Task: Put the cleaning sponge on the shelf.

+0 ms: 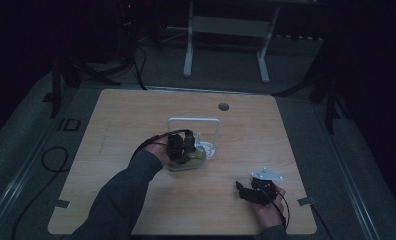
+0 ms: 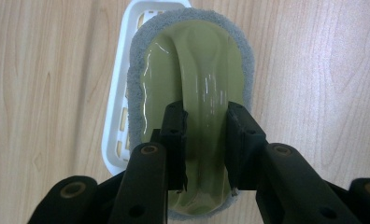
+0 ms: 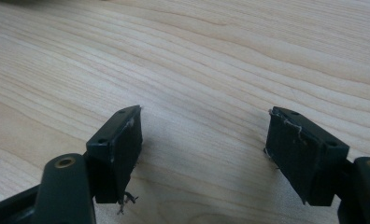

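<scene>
A green plastic scrubber [image 2: 197, 60] with a grey scouring pad underneath lies partly over a white slotted tray [image 2: 115, 107] on the wooden table. My left gripper [image 2: 204, 112] points down on it, its two pads pressed against the sides of the scrubber's raised middle handle. From above, the left gripper [image 1: 181, 144] sits over the scrubber [image 1: 196, 159] at the table's centre. My right gripper [image 3: 204, 154] hovers low over bare wood with its jaws wide apart and nothing between them. In the high view the right gripper [image 1: 246, 192] is near the front right of the table.
A white wire frame [image 1: 193, 120] stands upright behind the tray [image 1: 209, 148]. A round cable hole [image 1: 223, 106] is near the table's far edge. Cables lie on the floor [image 1: 51, 160] to the left. A white table base [image 1: 226, 30] stands beyond.
</scene>
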Available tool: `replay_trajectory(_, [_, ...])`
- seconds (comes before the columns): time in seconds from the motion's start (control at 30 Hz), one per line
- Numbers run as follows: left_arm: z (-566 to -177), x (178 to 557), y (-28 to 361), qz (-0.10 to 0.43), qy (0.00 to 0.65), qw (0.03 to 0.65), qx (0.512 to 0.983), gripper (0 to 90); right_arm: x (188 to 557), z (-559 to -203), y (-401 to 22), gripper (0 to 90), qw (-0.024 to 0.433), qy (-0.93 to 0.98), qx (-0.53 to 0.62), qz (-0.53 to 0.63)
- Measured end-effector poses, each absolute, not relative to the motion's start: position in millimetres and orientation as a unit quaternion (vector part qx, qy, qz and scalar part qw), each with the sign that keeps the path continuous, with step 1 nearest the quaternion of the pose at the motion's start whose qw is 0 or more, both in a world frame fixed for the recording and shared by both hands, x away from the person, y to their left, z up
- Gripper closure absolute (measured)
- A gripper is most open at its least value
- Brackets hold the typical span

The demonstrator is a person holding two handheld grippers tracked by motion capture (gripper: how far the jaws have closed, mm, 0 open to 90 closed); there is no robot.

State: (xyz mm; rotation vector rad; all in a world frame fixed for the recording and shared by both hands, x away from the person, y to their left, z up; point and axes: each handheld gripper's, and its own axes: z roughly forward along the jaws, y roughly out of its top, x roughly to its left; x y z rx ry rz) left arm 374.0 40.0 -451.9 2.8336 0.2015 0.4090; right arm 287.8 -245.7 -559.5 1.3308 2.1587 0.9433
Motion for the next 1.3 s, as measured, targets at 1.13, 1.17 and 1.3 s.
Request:
replay_trajectory(1.13, [-446.5,388.2,31.8,0.144,0.036,0.137,0.979,71.6,287.7,-559.5,-245.5,26.5,0.215,0.778,0.482,0.341])
replay_trajectory(1.17, [-446.5,388.7,31.1,0.146,0.036,0.136,0.979,71.6,287.7,-559.5,-245.5,26.5,0.215,0.778,0.482,0.340])
replay_trajectory(1.3, [-447.2,391.3,28.8,0.143,0.033,0.140,0.979,71.6,287.7,-559.5,-245.5,26.5,0.215,0.778,0.482,0.340])
